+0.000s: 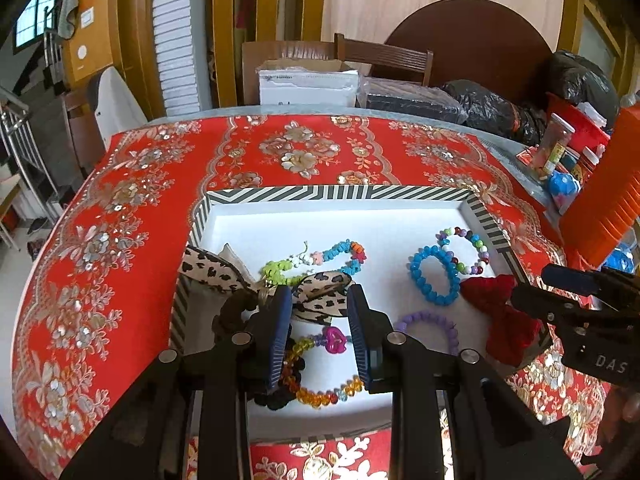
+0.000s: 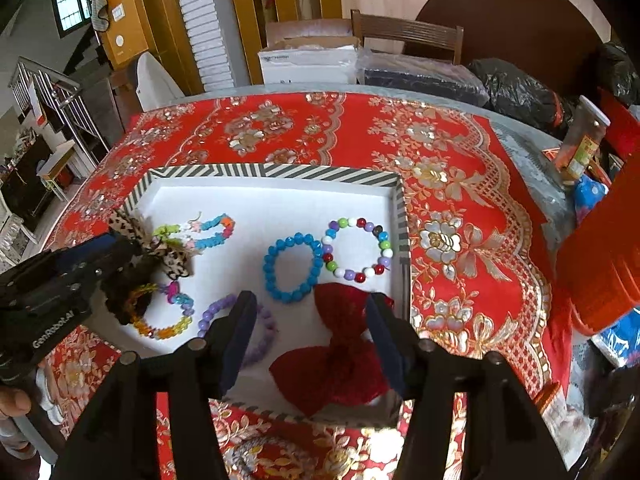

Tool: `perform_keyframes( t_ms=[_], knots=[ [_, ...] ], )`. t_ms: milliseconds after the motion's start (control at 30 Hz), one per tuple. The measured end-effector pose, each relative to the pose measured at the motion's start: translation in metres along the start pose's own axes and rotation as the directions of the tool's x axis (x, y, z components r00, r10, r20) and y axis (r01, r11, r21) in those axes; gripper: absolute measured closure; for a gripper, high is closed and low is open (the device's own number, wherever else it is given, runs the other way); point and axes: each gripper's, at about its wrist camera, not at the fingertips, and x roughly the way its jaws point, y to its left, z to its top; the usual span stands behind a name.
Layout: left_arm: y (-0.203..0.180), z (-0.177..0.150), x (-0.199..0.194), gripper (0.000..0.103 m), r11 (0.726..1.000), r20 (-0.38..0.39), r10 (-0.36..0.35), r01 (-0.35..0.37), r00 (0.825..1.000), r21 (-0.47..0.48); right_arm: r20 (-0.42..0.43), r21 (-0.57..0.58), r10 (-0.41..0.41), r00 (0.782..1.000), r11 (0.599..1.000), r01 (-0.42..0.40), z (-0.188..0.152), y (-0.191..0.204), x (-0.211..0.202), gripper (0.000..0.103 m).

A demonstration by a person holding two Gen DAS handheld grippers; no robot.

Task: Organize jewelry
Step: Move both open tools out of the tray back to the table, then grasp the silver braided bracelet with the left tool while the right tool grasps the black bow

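A striped-rim white tray (image 1: 344,193) (image 2: 280,170) holds the jewelry. My left gripper (image 1: 320,300) is open, its fingers on either side of a leopard-print bow (image 1: 324,300) (image 2: 160,246) at the tray's left. My right gripper (image 2: 312,308) is open above a red bow (image 2: 340,356) (image 1: 500,316) at the tray's near right corner. In the tray lie a blue bead bracelet (image 2: 292,266) (image 1: 434,276), a multicolour round-bead bracelet (image 2: 358,250) (image 1: 464,250), a purple bracelet (image 2: 260,320) (image 1: 428,326), a green-and-blue bracelet (image 1: 316,262) and a rainbow bracelet with a pink charm (image 1: 320,364).
The tray sits on a red floral tablecloth (image 1: 132,216). At the right edge stand an orange plastic container (image 1: 608,204), a jar (image 1: 554,148) and blue packets. Boxes, black bags and chairs lie behind the table.
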Motion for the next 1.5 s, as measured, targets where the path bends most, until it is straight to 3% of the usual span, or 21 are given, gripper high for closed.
perform_keyframes(
  t_ms=[333,967,1300,1500],
  knots=[
    [-0.012,-0.015,-0.027,0.085,1.000,0.045,0.012,-0.013,0.999,0.022,0.036,0.036,0.021,0.999,0.999,-0.023,-0.028,0.002,-0.022,0.042],
    [-0.027,-0.051,-0.054,0.085,0.999,0.025,-0.025,0.024,0.999,0.035,0.029,0.040,0.009,1.000,0.999,-0.010,-0.065,-0.006,-0.049,0.040],
    [-0.026,-0.068,-0.056,0.085,0.993,-0.048,-0.118,0.118,0.992,0.002,-0.024,0.030,0.014,1.000,0.999,-0.013,-0.100,-0.019,-0.058,0.039],
    [-0.039,-0.081,-0.050,0.085,0.975,-0.113,-0.223,0.224,0.968,-0.003,-0.081,0.057,0.033,0.996,0.998,-0.028,-0.144,-0.025,-0.058,0.035]
  ],
)
